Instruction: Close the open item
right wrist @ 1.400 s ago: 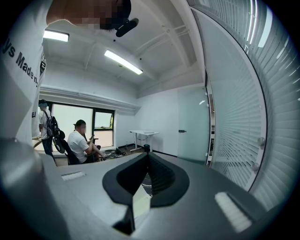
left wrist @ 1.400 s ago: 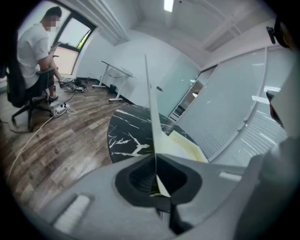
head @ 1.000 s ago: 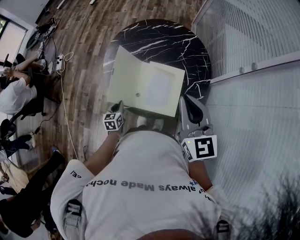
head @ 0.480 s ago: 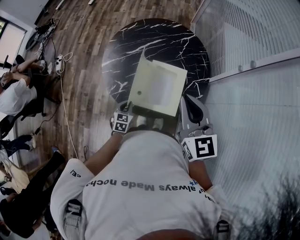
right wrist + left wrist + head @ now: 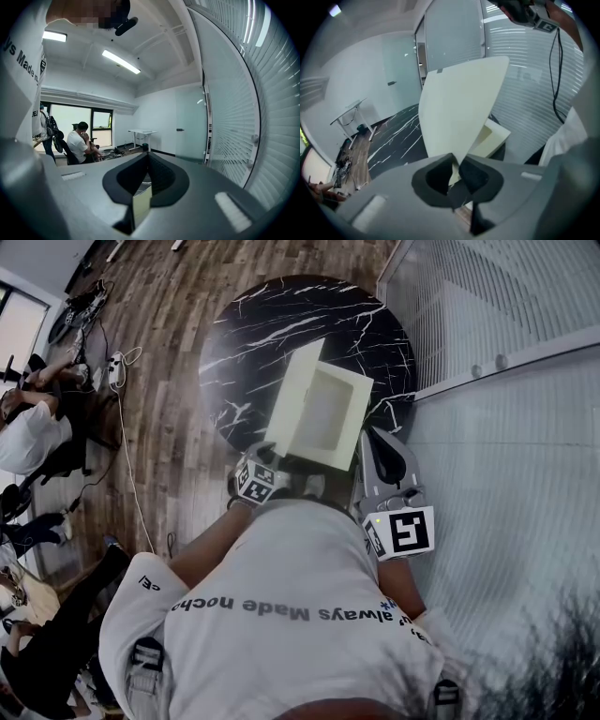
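Observation:
A pale yellow-green box (image 5: 328, 418) sits on the near edge of a round black marble table (image 5: 272, 324). Its hinged lid (image 5: 292, 395) stands raised, leaning over the tray. The lid (image 5: 459, 108) rises from between the jaws of my left gripper (image 5: 456, 171), with the tray (image 5: 491, 137) behind it. Those jaws have just been opening a little, but the pads still touch the lid's edge. In the head view the left gripper (image 5: 272, 460) is at the box's near left corner. My right gripper (image 5: 370, 439) is shut on the box's near right edge (image 5: 141, 206).
A glass wall with blinds (image 5: 487, 306) runs close along the right of the table. Wooden floor (image 5: 178, 296) lies to the left, with a power strip and cable (image 5: 119, 367). Seated people (image 5: 28, 427) are at the far left. A white desk (image 5: 140, 133) stands far off.
The lid has swung from lying flat open at the left to standing up over the tray. My left gripper moved right with it and rolled. The right gripper stayed put.

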